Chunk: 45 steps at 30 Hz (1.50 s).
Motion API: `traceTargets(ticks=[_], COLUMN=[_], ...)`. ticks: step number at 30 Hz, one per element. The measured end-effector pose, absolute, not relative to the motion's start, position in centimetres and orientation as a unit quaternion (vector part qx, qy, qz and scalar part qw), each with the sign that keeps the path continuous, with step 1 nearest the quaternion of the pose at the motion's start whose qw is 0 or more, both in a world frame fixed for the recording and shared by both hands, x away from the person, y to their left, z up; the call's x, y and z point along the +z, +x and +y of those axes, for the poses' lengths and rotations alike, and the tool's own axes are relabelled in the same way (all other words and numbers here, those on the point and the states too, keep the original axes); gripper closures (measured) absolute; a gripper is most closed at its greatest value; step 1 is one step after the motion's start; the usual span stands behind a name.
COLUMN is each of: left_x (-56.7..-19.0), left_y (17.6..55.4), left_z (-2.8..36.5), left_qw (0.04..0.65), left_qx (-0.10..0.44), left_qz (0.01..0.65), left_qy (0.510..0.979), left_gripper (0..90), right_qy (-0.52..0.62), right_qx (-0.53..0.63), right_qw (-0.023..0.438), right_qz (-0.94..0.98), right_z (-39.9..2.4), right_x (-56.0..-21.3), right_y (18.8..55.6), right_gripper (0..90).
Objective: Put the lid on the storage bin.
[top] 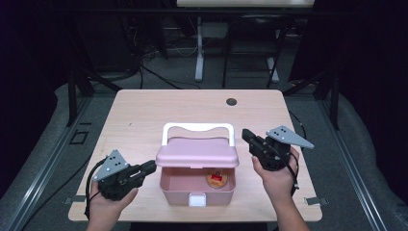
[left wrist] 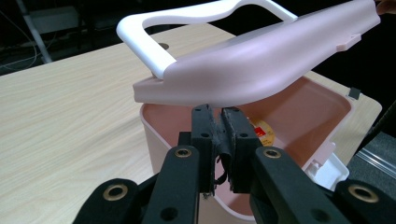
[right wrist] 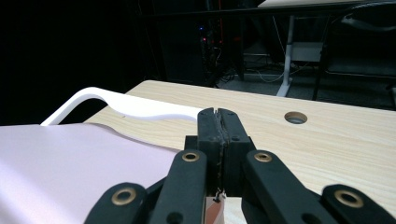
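No text, brand, number or sign is legible in any view. One printed label: a round orange-yellow sticker with a red patch (top: 217, 179), on the inside floor of the pink box (top: 168, 185) near the table's (top: 144, 110) front edge. Its print is too small and blurred to read in the high view; the left gripper view shows it (left wrist: 262, 130) partly hidden behind the jaws, also unreadable.

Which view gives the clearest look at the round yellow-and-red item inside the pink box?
The high view: the round item lies in full on the floor of the pink box, below the raised lid. The left gripper view catches only its edge behind the jaws. The right gripper view shows just the lid.
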State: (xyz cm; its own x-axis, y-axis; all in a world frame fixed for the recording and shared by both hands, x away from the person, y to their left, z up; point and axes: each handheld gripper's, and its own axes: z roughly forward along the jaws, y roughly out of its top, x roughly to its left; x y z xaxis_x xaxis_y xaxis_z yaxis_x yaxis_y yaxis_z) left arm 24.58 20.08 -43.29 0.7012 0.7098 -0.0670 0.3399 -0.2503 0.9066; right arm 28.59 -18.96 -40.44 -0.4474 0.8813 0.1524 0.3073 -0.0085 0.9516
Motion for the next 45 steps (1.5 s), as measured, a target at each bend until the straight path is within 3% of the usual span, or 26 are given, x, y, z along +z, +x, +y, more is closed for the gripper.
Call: traceTargets(ticks=[6,16,26,45], left_x=[-43.8,-44.8,-45.7,-46.8], left_y=[24.2,23.7,23.3,23.0], left_z=[20.1,20.1,20.1,20.1], left_qw=[0.505,0.498,0.489,0.488], left_qx=[0.179,0.172,0.165,0.157], left_qz=[0.341,0.343,0.344,0.348], left_qy=[0.773,0.778,0.784,0.785], left_gripper=[83.9,84.0,84.7,85.3], right_qy=[0.455,0.453,0.458,0.461], right_qx=[0.544,0.543,0.542,0.541], right_qw=[0.261,0.257,0.261,0.263], right_qz=[0.655,0.658,0.654,0.652], right_z=[-18.9,-19.2,-19.4,-19.6], right_x=[-40.5,-41.0,-41.4,-41.7], right_y=[28.6,29.3,29.8,30.1], right_gripper=[86.1,68.2,58.3,53.5])
